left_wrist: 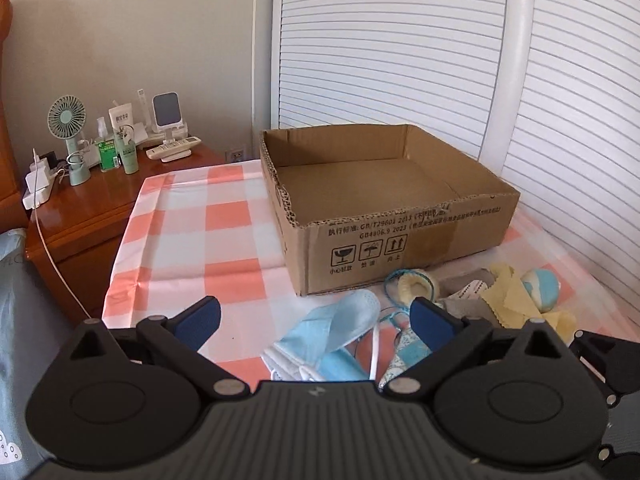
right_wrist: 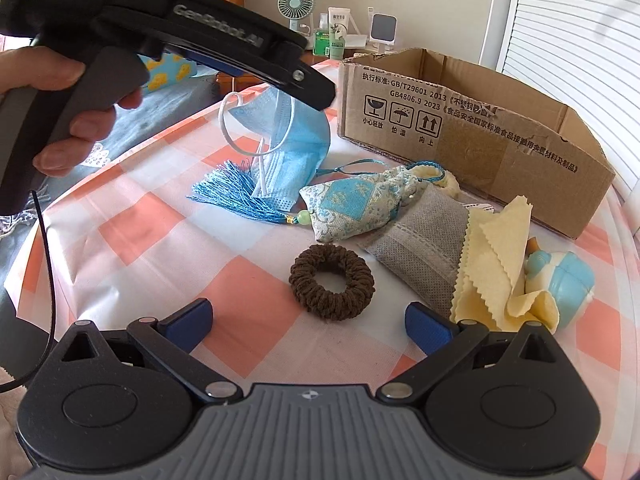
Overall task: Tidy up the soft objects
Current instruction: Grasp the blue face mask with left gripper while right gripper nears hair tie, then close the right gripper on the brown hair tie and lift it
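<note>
An empty cardboard box (left_wrist: 400, 216) stands on the checked cloth; it also shows in the right wrist view (right_wrist: 480, 136). In front of it lie a blue face mask (left_wrist: 340, 328) (right_wrist: 288, 140), a patterned sachet (right_wrist: 352, 204) with a blue tassel (right_wrist: 236, 196), a brown scrunchie (right_wrist: 332, 282), a grey pouch (right_wrist: 424, 248), yellow cloths (right_wrist: 496, 256) and a blue soft toy (right_wrist: 564, 280). My left gripper (left_wrist: 316, 320) is open above the mask. My right gripper (right_wrist: 308, 324) is open, just short of the scrunchie.
A wooden nightstand (left_wrist: 96, 200) at the left holds a small fan (left_wrist: 70, 120), bottles and chargers. White louvred doors (left_wrist: 400, 40) stand behind the box. The left gripper's body (right_wrist: 160, 32) and the hand holding it fill the right view's upper left.
</note>
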